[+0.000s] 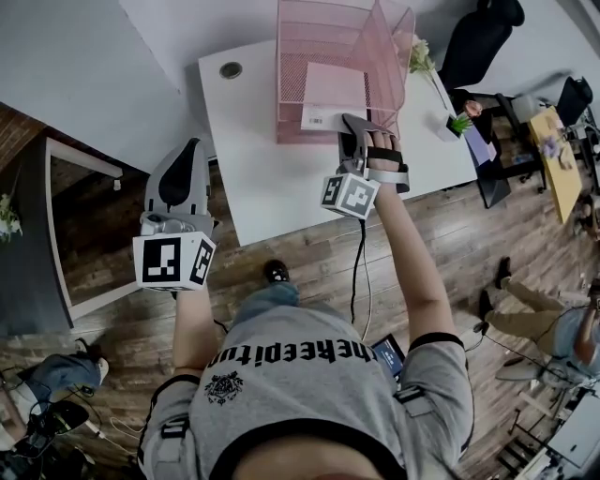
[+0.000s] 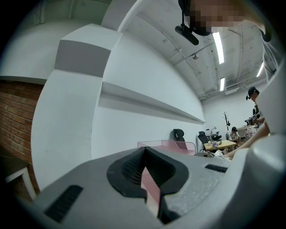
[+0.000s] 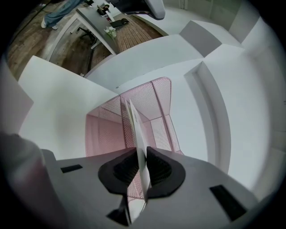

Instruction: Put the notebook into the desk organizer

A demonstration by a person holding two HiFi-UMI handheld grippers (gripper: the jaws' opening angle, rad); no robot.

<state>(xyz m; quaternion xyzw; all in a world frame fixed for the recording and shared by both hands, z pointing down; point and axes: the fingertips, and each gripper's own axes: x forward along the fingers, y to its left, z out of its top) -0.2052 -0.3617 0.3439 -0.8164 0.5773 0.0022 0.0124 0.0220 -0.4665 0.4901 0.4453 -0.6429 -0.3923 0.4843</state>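
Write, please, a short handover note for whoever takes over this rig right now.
Left tongs: jaws together, nothing held, over the floor left of the desk.
Right tongs: clamped on the near edge of the notebook.
Notebook: mostly inside the pink organizer, with its barcode end at the open front.
Done: notebook picked up and part-way inserted.
Left: push it fully in, let go, draw the right tongs back.

White table, small potted plant
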